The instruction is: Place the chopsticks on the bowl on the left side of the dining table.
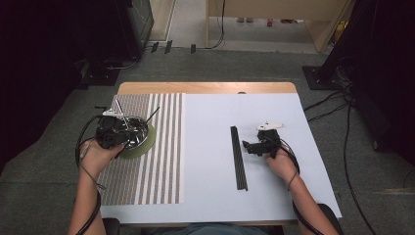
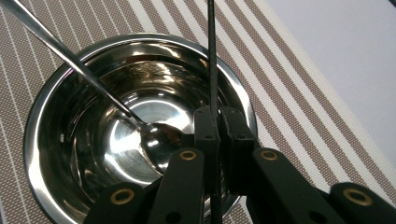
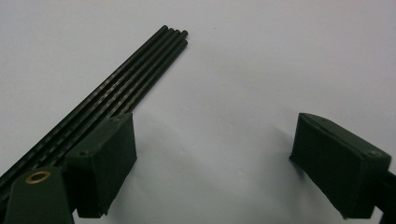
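At the left, the left claw [image 1: 117, 133] hangs over a shiny steel bowl [image 1: 138, 131], its jaws pinched tight on a thin black stick [image 2: 212, 60]. In the left gripper view the stick runs straight up from between the closed pads and crosses the bowl's [image 2: 51, 121] far rim, reaching out over the striped placemat [image 2: 289, 93]. Just to the left of the pads, inside the bowl, lies the head of a metal spoon [image 2: 154, 137]; its handle slants up and away over the rim toward the upper left. From the high view the bowl sits on a green round mat [image 1: 147, 145], which rests on the striped placemat [image 1: 156, 161] directly under the claw. The person's left hand [image 1: 98, 156] grips the claw from below it.

Farther right, the white sheet [image 1: 210, 147] covers the worktop [image 1: 205, 88]. A bundle of black sticks [image 1: 239, 156] lies flat on it, just left of the right claw [image 1: 249, 146].

The right claw's jaws stand wide apart with nothing between them. In the right gripper view its left pad [image 3: 105, 163] sits right beside the bundle [image 3: 135, 70], overlapping the sticks' near stretch; whether it touches them I cannot tell. The sticks run away ahead of that pad and to the right. The right pad [image 3: 336, 158] is well clear of them, over bare white sheet [image 3: 261, 70]. The person's right hand [image 1: 281, 161] holds this claw from behind.
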